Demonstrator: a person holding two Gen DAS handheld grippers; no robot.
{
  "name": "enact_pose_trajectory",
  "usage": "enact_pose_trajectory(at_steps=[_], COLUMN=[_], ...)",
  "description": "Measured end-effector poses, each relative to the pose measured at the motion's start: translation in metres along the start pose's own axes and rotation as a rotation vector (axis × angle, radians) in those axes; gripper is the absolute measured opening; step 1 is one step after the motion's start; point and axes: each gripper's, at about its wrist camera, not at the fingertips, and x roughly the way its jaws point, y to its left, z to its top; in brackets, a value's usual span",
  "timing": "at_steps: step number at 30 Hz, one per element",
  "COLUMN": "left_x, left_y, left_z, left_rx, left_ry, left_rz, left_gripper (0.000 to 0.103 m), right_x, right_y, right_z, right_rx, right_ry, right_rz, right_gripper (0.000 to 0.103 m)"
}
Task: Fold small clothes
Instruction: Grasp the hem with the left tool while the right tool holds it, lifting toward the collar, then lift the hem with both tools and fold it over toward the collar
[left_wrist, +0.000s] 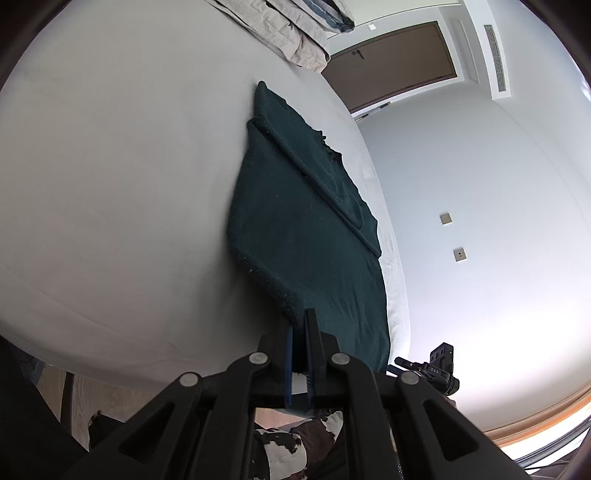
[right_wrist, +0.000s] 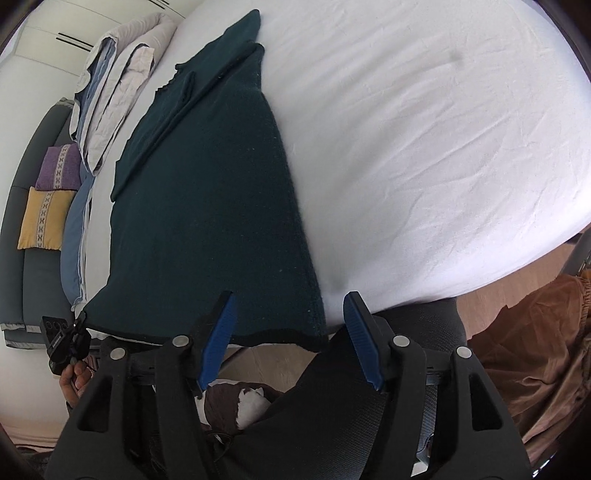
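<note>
Sweater (right_wrist: 207, 206), dark green knit, is lying flat on the white bed (right_wrist: 424, 147), stretching from the near edge at 6 o'clock away toward 12 o'clock in the right wrist view. One sleeve (right_wrist: 173, 122) is lying folded over the body as a long narrow strip running toward 11 o'clock, and the ribbed hem is hanging just over the bed's edge. A folded grey and blue quilt (right_wrist: 110, 92) is sitting beyond it at 10 o'clock. The right tool (right_wrist: 290, 339) is hovering over the hem with its blue pads standing well apart, touching no cloth. The left tool (left_wrist: 300, 354) is pinched closed, its pads pressing on the sweater's near corner at the bed's edge, 6 o'clock in its own view.
</note>
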Motion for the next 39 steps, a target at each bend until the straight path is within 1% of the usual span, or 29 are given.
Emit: enact_pose_trajectory(at_steps=[5, 7, 8, 10, 12, 16, 18, 21, 22, 24, 27, 30, 34, 36, 39], left_x=[-0.001, -0.001, -0.002, -0.002, -0.001, 0.001, 0.000, -0.003, -0.004, -0.007, -0.013, -0.020, -0.025, -0.024, -0.014], left_y=[-0.002, -0.003, -0.003, -0.003, -0.002, 0.000, 0.000, -0.002, -0.001, -0.003, -0.008, -0.013, -0.024, -0.031, -0.043], left_z=[0.000, 0.000, 0.000, 0.000, -0.001, -0.002, -0.001, 0.001, 0.002, 0.006, 0.016, 0.034, 0.067, 0.087, 0.117], left_rx=[0.007, 0.008, 0.008, 0.006, 0.006, 0.001, 0.000, -0.008, -0.020, -0.032, -0.044, -0.071, -0.083, -0.079, -0.063], left_ry=[-0.001, -0.003, -0.004, -0.005, -0.004, 0.000, -0.001, -0.011, -0.015, -0.024, -0.051, -0.093, -0.149, -0.176, -0.197], left_rz=[-0.002, -0.002, -0.001, 0.002, 0.006, 0.013, 0.010, -0.007, -0.023, -0.046, -0.081, -0.128, -0.175, -0.177, -0.172], left_gripper=[0.007, 0.007, 0.007, 0.007, 0.007, 0.007, 0.007, 0.007, 0.007, 0.007, 0.007, 0.007, 0.007, 0.007, 0.007], right_x=[0.025, 0.033, 0.036, 0.038, 0.038, 0.021, 0.008, -0.014, -0.024, -0.042, -0.067, -0.081, -0.085, -0.081, -0.072], right_y=[-0.001, -0.003, -0.005, -0.012, -0.018, -0.023, -0.020, -0.005, 0.002, 0.018, 0.046, 0.076, 0.103, 0.113, 0.130], right_z=[0.007, 0.006, 0.006, 0.003, -0.004, -0.019, -0.024, -0.024, -0.021, -0.012, 0.010, 0.035, 0.074, 0.098, 0.137], right_rx=[-0.036, -0.055, -0.052, -0.047, -0.035, -0.010, -0.012, -0.023, -0.034, -0.055, -0.092, -0.121, -0.132, -0.112, -0.102], right_ry=[0.075, 0.108, 0.120, 0.129, 0.121, 0.034, -0.035, -0.122, -0.164, -0.225, -0.319, -0.388, -0.457, -0.476, -0.505], right_rz=[0.033, 0.043, 0.049, 0.056, 0.067, 0.125, 0.171, 0.224, 0.261, 0.302, 0.381, 0.415, 0.420, 0.426, 0.409], right_gripper=[0.055, 0.041, 0.035, 0.018, 0.007, 0.006, 0.006, 0.006, 0.006, 0.006, 0.006, 0.006, 0.006, 0.006, 0.006])
